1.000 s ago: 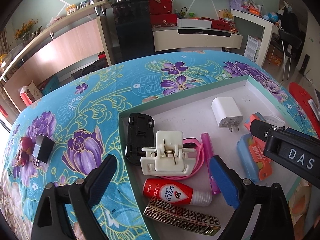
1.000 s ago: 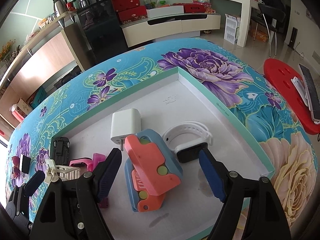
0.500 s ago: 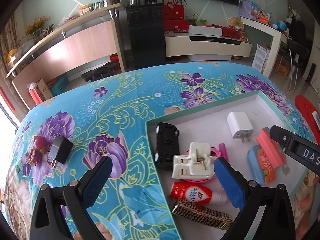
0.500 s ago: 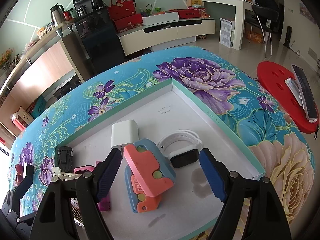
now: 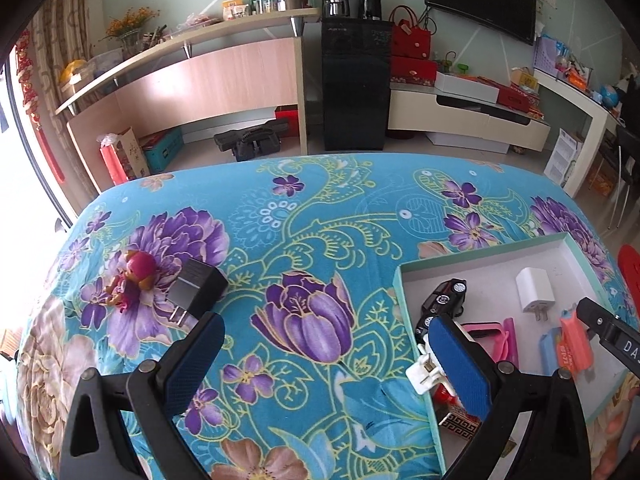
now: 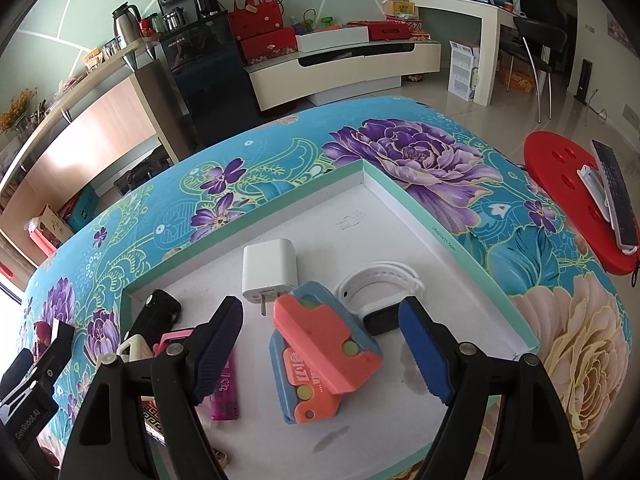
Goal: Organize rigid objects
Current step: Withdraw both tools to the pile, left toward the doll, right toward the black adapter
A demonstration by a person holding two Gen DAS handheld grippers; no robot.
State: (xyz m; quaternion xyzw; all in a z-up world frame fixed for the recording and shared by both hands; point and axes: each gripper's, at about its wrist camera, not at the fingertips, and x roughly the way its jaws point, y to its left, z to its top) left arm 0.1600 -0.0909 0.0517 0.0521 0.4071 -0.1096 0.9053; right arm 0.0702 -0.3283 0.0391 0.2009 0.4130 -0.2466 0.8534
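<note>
Left wrist view: my left gripper (image 5: 320,364) stands fully spread with nothing between its blue pads, above the floral tablecloth (image 5: 304,216). Its jaws have just been opening to their widest. At 10 o'clock from it, two items lie outside the tray (image 5: 480,254): a black charger (image 5: 196,290) and, touching it on the far side, a small pink figure (image 5: 134,280). Both are well apart from the tray, which sits at 2 o'clock. In the right wrist view, my right gripper (image 6: 320,354) hovers over the tray with its jaws parted around, but not pressing on, an orange-and-blue toy (image 6: 320,354). Just beyond it at 12 o'clock stands a white charger (image 6: 270,266), and at 1 o'clock a white-strapped watch (image 6: 380,292). At 9 to 10 o'clock lie a black toy car (image 6: 158,314), a white clip (image 6: 134,350), a pink item (image 6: 174,338) and a purple tube (image 6: 226,396). Judgement: most objects are already collected in the tray. The black charger and the pink figure remain to be fetched, probably by my left gripper.
</note>
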